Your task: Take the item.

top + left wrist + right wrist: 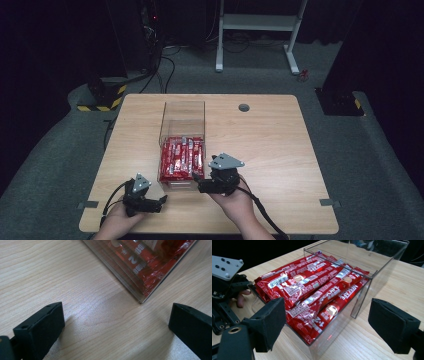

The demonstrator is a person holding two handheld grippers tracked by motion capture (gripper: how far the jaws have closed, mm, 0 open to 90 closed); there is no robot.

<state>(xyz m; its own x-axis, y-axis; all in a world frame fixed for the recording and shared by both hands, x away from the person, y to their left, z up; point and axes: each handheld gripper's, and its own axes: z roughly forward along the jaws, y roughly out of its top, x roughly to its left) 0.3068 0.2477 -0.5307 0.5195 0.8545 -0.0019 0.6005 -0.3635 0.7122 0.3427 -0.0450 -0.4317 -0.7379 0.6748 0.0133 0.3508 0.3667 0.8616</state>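
— Several red packets (pixel 182 158) lie stacked flat in the near end of a clear box (pixel 183 112), which stands on the table (pixel 280 145) left of its middle, its near wall not far from the near edge.

— And the far end of the box?

— Bare, as far as the high view tells. The right gripper view has the packets (pixel 317 295) heaped lengthwise against the clear wall (pixel 362 297).

— Where are the tongs?

— The right gripper (pixel 196 179) is at the box's near right corner, jaws spread wide with nothing between them; its own view looks over the box wall onto the packets. The left gripper (pixel 163 201) sits low toward the near edge, just off the box's near left corner (pixel 141 300), also gaping and holding nothing.

— So which step is this?

— An approach, I judge: both tools are close, neither has taken hold of anything.

— What does the next move ask for?

— Probably dipping the right jaws over the wall onto one top packet and closing across its narrow width. The wrappers look slick and overlapped, so singling out one matters. The left could steady the box.
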